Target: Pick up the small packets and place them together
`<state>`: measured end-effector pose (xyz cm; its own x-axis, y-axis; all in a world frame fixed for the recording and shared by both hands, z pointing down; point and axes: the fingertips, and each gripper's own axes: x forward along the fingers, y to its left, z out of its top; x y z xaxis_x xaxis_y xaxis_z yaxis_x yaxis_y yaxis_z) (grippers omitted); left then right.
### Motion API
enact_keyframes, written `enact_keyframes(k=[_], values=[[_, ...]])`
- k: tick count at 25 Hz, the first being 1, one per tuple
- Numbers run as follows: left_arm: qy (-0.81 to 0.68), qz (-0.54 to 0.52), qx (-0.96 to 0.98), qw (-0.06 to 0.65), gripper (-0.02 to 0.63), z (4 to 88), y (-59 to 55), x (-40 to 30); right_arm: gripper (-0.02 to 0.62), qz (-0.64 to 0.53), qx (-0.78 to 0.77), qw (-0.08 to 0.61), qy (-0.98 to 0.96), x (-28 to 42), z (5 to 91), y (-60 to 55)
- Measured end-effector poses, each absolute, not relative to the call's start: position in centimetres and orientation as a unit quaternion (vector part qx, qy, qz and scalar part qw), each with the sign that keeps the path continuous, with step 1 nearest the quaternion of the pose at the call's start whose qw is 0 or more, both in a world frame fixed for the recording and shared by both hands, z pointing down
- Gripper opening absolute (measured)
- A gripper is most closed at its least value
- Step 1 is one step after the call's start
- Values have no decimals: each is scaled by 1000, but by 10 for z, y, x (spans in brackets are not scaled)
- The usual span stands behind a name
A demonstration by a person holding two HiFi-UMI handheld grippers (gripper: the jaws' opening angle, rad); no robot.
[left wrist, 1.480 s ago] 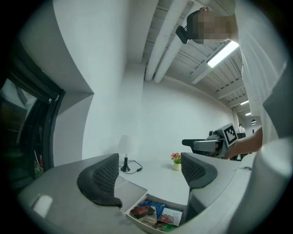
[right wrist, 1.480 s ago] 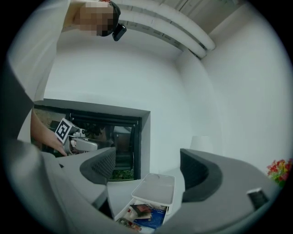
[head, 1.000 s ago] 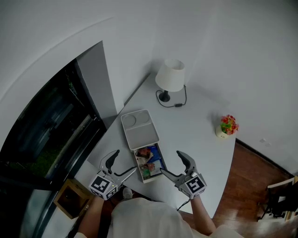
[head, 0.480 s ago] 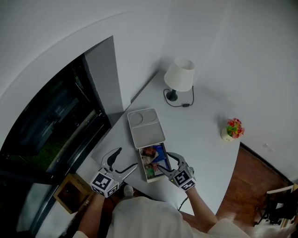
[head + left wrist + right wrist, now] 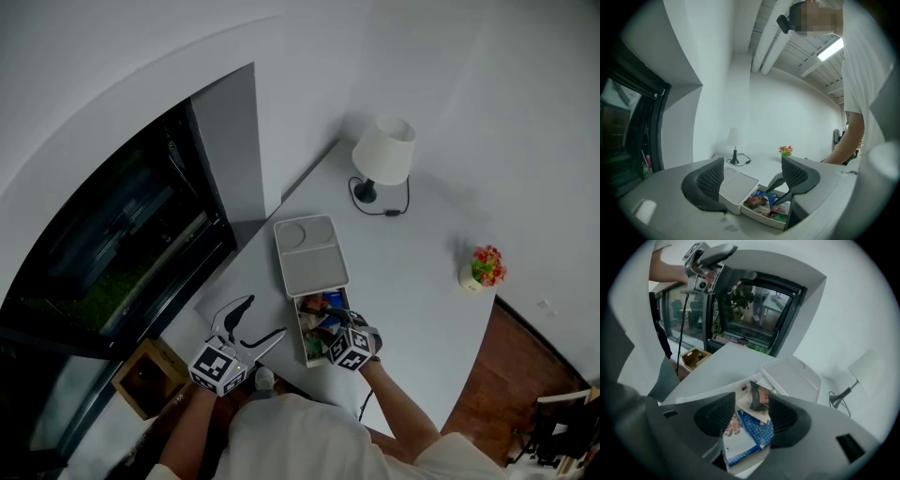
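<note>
Right tool (image 5: 751, 404), jaws just closing but not yet gripping, dips among small packets (image 5: 757, 427) in the white tray (image 5: 310, 270). Left tool (image 5: 752, 177) hovers with jaws apart, empty.

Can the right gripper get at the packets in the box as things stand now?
Probably yes: the lid lies open, nothing covers the packets, and the right gripper is over them; its jaws have just been closing, with packets between them.

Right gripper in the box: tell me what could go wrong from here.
The right gripper's fingers have just been closing with several packets between them, loosely piled, so they may pinch two at once or only a corner that slips. The box looks near the table edge; a nudge might shift it.
</note>
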<state>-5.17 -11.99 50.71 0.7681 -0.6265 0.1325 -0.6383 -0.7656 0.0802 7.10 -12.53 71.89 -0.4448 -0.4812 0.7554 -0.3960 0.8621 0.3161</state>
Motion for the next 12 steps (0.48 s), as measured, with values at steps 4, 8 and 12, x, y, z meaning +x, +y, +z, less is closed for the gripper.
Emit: enact_keyframes(k=[4,8,12], values=[[-340,49,937,64,377,509,-120,-54,218,-49,244,491,-835,69,742,-132],[-349,47,934,67,377,511,-119,-56,217,-49,248,510,-822,70,756,-141],[-357,44,931,70,377,513,-120,-61,151,-60,246,523,-813,70,761,-147]])
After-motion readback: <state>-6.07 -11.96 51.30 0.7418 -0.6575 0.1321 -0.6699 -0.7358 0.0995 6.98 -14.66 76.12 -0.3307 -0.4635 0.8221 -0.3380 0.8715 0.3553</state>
